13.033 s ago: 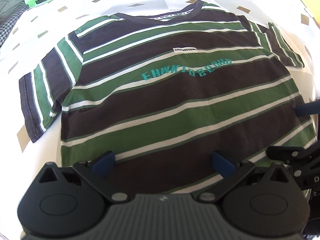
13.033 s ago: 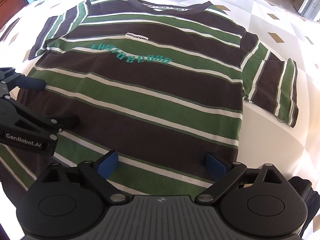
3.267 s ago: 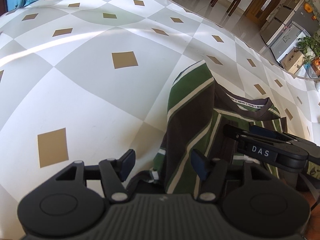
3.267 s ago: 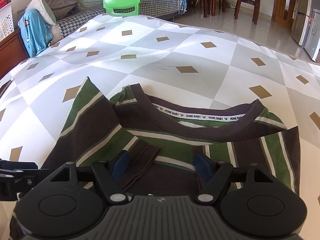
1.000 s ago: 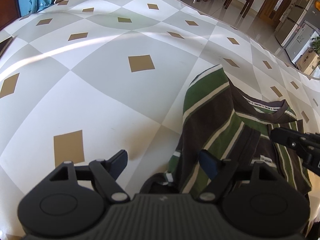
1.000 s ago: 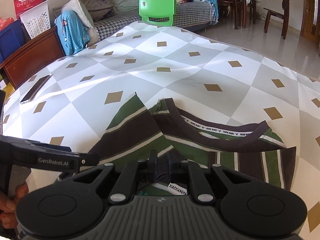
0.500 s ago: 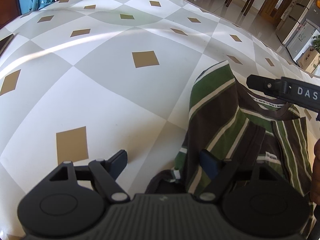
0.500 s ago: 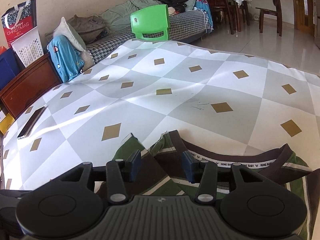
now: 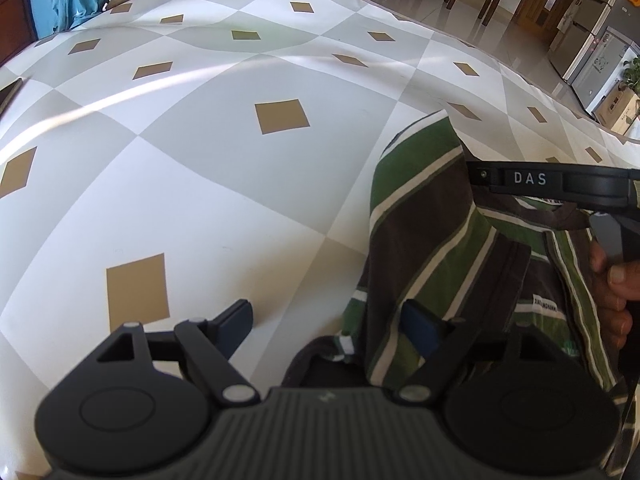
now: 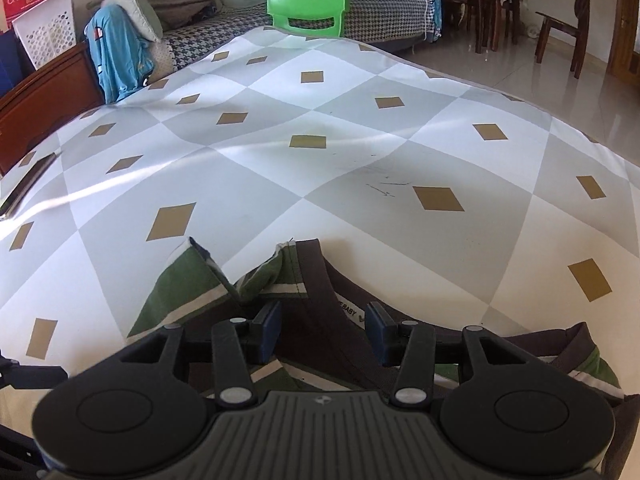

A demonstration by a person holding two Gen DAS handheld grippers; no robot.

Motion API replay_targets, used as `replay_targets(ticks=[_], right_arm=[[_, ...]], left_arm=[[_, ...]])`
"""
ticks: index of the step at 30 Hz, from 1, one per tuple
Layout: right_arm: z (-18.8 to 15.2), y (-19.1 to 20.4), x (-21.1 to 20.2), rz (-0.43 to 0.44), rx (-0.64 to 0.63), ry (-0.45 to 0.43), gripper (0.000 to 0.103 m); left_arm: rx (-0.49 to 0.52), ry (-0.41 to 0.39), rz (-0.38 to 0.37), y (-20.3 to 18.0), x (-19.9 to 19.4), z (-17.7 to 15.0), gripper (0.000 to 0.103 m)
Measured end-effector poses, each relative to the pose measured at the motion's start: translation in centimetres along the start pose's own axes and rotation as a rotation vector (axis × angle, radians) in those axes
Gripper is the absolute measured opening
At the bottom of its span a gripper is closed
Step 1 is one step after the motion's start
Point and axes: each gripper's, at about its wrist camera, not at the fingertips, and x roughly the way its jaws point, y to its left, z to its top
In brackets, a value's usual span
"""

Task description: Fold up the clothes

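Note:
A striped T-shirt (image 9: pixel 424 216) in green, brown and white lies folded lengthwise on the diamond-patterned sheet (image 9: pixel 192 184). My left gripper (image 9: pixel 328 322) is open at the shirt's near left edge, its right finger over the cloth and its left finger over bare sheet. In the right wrist view the shirt (image 10: pixel 180 292) shows its brown collar (image 10: pixel 316 276), which runs between the fingers of my open right gripper (image 10: pixel 324 328). From the left wrist view the right gripper's black body (image 9: pixel 528 178) hovers over the collar, with a hand (image 9: pixel 612 280) holding it.
A phone (image 10: pixel 24 188) lies at the sheet's left edge. Beyond the far edge stand a green plastic chair (image 10: pixel 308 0), a checked sofa (image 10: pixel 384 12) piled with clothes, and wooden chairs (image 10: pixel 560 28) on a tiled floor.
My right gripper, shut on the shirt a second ago, has opened and moved forward to the collar. The left gripper has stayed open at the shirt's left edge.

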Motion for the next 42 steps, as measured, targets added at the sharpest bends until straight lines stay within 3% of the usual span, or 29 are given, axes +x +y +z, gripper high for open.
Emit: replay_targets(ticks=[8,20,32,42], right_arm=[[0.3,2.5,1.5,-0.005,-0.171,-0.005,0.048],[1.8,3.5,3.0,-0.009,-0.161,-0.069,0.049],[2.7,4.4,5.4,-0.043,-0.141,-0.086,0.056],[3.4,3.5,2.1,-0.040,-0.094,-0.107,0.056]], left_arm=[[0.008,-0.004,0.011,0.0,0.0,-0.1,0.081],[0.018,-0.005,0.016,-0.1,0.1,-0.2,0.085],[0.017,-0.002,0.026,-0.4,0.2,-0.1,0.088],[-0.017,-0.047,0.044,0.7,-0.9,0.7,0.088]])
